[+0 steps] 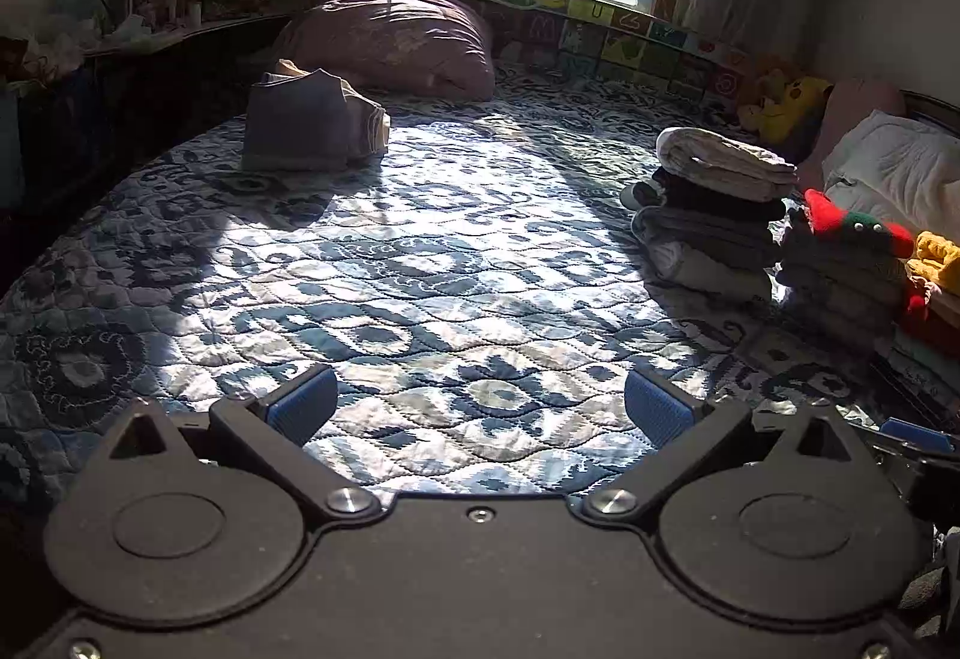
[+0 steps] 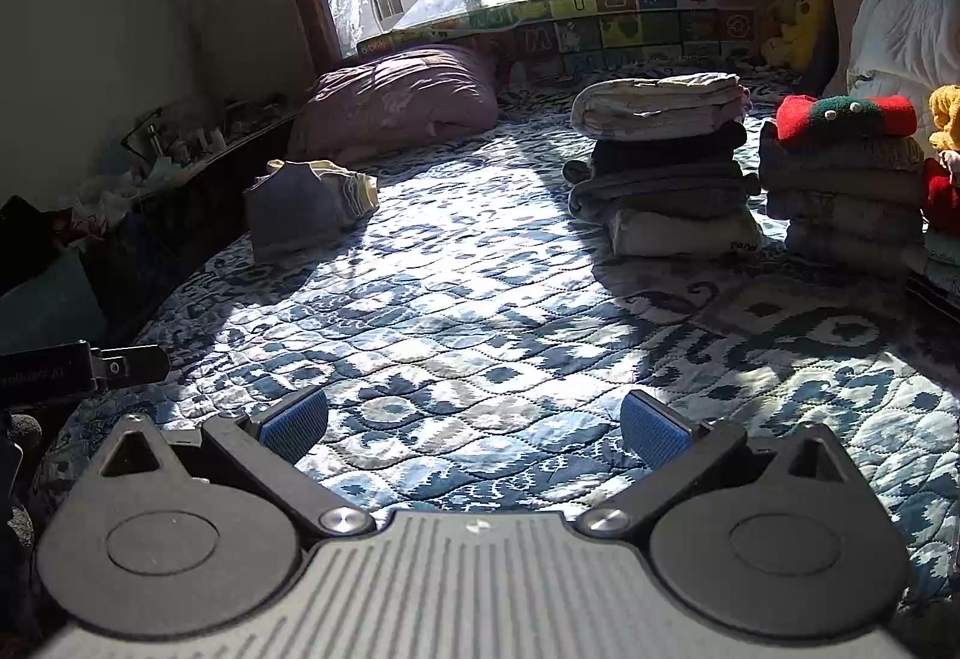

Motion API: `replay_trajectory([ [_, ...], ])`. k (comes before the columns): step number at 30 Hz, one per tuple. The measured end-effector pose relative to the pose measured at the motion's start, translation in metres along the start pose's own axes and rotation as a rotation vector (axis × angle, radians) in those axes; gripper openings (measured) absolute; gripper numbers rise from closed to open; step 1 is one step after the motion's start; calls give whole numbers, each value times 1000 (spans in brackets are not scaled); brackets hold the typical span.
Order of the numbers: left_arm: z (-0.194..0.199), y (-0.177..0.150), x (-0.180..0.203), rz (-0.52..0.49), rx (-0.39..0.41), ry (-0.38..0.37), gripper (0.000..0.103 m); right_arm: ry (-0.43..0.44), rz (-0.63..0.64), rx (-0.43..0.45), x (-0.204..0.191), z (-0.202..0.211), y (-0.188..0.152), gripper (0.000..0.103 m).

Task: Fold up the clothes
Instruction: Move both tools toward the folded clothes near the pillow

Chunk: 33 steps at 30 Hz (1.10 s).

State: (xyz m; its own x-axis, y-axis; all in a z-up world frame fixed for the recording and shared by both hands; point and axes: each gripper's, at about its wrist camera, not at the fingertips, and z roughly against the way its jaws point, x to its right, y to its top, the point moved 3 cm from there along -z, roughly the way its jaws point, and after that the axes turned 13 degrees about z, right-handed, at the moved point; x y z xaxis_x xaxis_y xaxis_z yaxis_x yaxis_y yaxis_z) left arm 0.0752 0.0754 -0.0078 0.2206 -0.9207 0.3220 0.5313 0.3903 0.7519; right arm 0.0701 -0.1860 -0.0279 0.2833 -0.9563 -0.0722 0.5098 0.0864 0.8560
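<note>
Sitting folded, grey garment point(image 1: 309, 128), rumpled top

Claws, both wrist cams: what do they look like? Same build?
Nearly. The left claw has black arms on round black pivot discs with silver bolts, and ribbed blue pads. Its body plate is smooth black. The right claw has the same arms and blue pads, but its plate is grey and ribbed.

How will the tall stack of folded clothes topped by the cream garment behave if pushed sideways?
The tall stack of folded clothes is probably soft and floppy, so layers would likely shear rather than slide together. Its rounded cream top garment overhangs, so it may slip first. The quilted bedspread likely adds drag.
</note>
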Motion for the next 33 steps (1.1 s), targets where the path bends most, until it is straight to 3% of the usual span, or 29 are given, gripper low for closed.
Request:
replay_trajectory([
  [3, -25, 20, -17, 11, 29, -13, 103, -41, 16, -5, 5, -34, 13, 103],
  [6, -58, 47, -29, -18, 53, 25, 102, -80, 26, -8, 10, -79, 27, 103],
  [12, -131, 116, -56, -34, 156, 64, 101, -79, 32, 40, 7, -165, 44, 103],
  [18, -218, 193, -79, -35, 221, 112, 91, -152, 14, 48, 23, -271, 30, 103],
  [22, -278, 239, -91, -28, 238, 138, 91, -205, -33, 8, 42, -322, 14, 103],
  [25, -319, 265, -98, -44, 262, 149, 90, -186, -138, -51, 60, -348, -12, 103],
  [29, -375, 299, -106, -68, 275, 165, 89, -104, -223, 99, 70, -333, -23, 103],
  [33, -426, 333, -109, -82, 288, 188, 90, -63, -290, 143, 77, -327, -27, 103],
])
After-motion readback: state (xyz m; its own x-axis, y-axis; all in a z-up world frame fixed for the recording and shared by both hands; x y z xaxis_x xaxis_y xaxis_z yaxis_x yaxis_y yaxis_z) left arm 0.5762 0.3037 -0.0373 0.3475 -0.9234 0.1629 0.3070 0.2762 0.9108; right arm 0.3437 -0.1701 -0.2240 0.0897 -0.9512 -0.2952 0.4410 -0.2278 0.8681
